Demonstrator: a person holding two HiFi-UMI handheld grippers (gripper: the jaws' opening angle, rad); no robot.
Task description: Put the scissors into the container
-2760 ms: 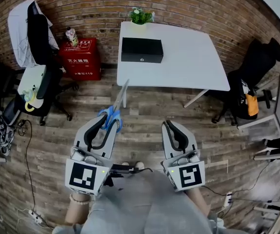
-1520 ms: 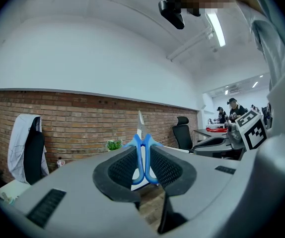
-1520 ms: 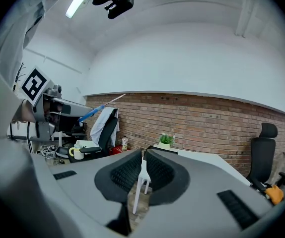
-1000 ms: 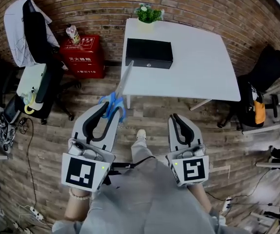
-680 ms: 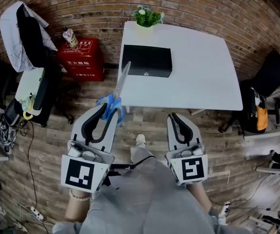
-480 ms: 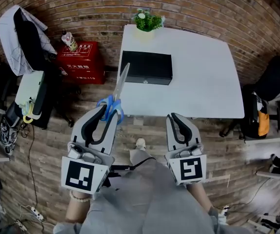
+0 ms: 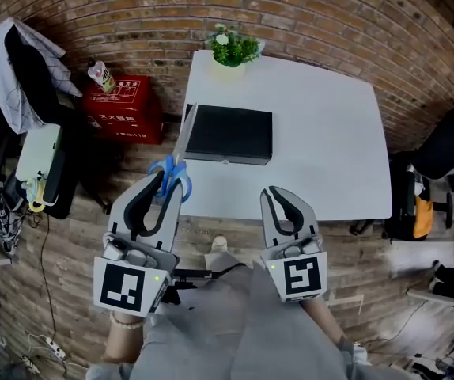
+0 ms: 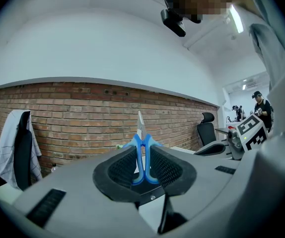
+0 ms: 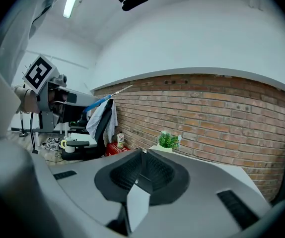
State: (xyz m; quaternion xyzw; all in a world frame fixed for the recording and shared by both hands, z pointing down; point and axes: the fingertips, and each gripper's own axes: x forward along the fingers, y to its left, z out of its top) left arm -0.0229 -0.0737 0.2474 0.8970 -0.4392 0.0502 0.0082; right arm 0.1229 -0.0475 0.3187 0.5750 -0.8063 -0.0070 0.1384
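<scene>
Blue-handled scissors [image 7: 172, 176] stand between the jaws of my left gripper [image 7: 168, 182], which is shut on the handles. The steel blades [image 7: 185, 129] point away from me, tip by the left end of the black box container [image 7: 228, 133]. That box lies with its lid down on the white table [image 7: 330, 133]. In the left gripper view the scissors [image 8: 142, 155] stand upright between the pads. My right gripper [image 7: 274, 196] hovers over the table's near edge, shut with nothing in it; its pads meet in the right gripper view [image 9: 141, 155].
A potted plant [image 7: 231, 47] stands at the table's far edge by the brick wall. Left of the table are a red box [image 7: 120, 105] with a bottle [image 7: 99, 74] and an office chair draped with a white garment [image 7: 17, 70]. Another black chair [image 7: 448, 145] stands right.
Both grippers have moved forward to the table. The scissors' tip, earlier short of the table's near edge, now reaches the box's left end. The grip is unchanged.
</scene>
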